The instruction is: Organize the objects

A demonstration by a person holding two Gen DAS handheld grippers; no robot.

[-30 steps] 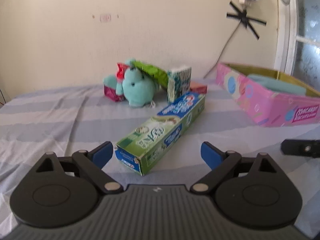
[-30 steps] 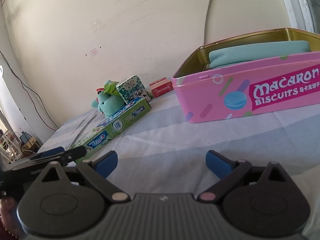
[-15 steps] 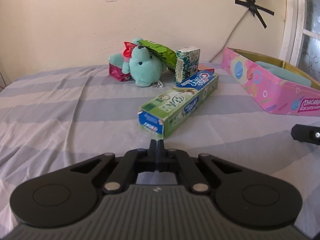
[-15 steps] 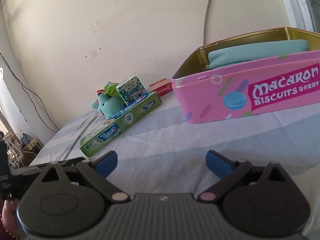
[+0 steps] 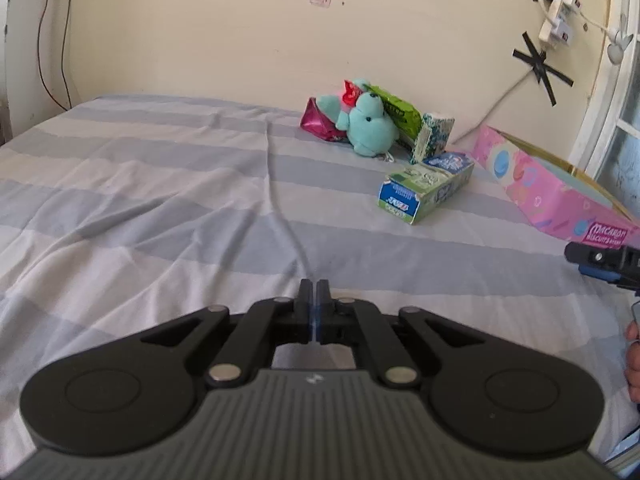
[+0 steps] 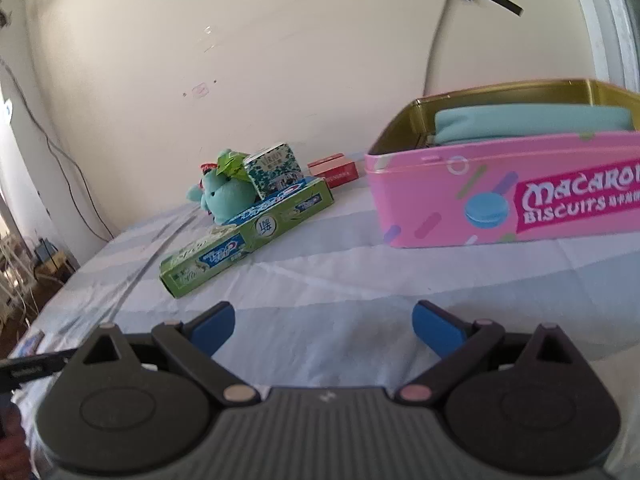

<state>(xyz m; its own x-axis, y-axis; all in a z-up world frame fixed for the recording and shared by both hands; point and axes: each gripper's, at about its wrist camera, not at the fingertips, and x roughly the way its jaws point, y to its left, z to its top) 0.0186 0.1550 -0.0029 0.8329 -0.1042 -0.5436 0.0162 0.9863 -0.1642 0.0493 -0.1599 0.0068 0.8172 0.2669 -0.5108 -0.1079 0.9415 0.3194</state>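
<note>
A green and blue toothpaste box (image 5: 426,192) lies on the striped bed sheet (image 5: 160,208), also in the right wrist view (image 6: 248,236). Behind it sit a teal plush toy (image 5: 370,126), a green snack bag (image 5: 396,110), a patterned tissue box (image 5: 432,136), a magenta packet (image 5: 320,122) and a red box (image 6: 334,169). A pink macaron biscuit tin (image 6: 508,200) stands open at the right with a teal pouch (image 6: 532,122) inside. My left gripper (image 5: 315,288) is shut and empty, well short of the toothpaste box. My right gripper (image 6: 323,322) is open and empty above the sheet.
The cream wall (image 5: 240,32) backs the bed, with a cable and black tape crosses (image 5: 542,68). A window frame (image 5: 608,92) is at the right. The bed's left edge drops to floor clutter (image 6: 24,264). The right gripper's fingertip (image 5: 600,258) shows at the left view's right edge.
My left gripper closed from open, pulled back and swung left, so the toothpaste box now lies farther off to the right. My right gripper stayed open and hardly moved.
</note>
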